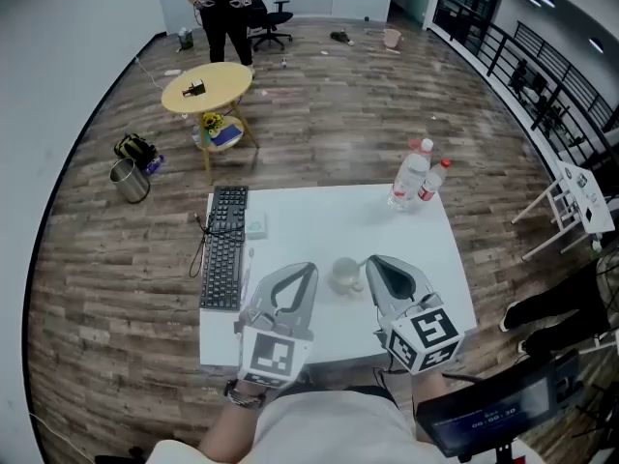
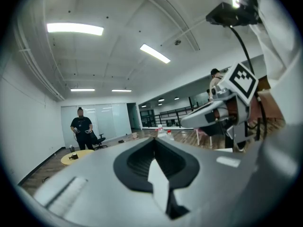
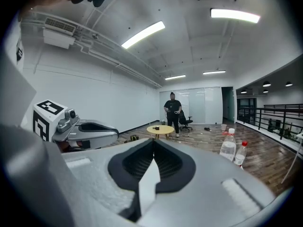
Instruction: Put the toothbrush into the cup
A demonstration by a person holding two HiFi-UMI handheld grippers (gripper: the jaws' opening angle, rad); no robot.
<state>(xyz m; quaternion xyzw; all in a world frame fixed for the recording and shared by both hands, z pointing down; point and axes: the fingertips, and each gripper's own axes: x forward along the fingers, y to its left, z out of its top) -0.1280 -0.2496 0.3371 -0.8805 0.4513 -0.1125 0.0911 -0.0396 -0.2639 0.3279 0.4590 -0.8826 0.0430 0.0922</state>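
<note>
Nearest you, your left gripper (image 1: 306, 269) has its jaws pressed together on nothing, as the left gripper view (image 2: 154, 142) shows. Your right gripper (image 1: 373, 261) is the same, its jaws meeting with nothing between them (image 3: 154, 142). Both hover low over the near half of the square white table (image 1: 435, 259).

Between and just beyond their tips stands the small white ceramic cup (image 1: 345, 275), upright and not visibly holding anything. The toothbrush is in neither gripper, and I cannot pick it out for certain. It may be among the pale items beside the long black keyboard (image 1: 224, 249) at your left.

I judge that the task is at its start, with the pickup not yet done. Next you need to find the brush, part one gripper's jaws and close on the handle.

Farther off stand two clear plastic bottles (image 1: 410, 182), then a round yellow wooden table (image 1: 207, 86) and a person (image 1: 221, 8).
</note>
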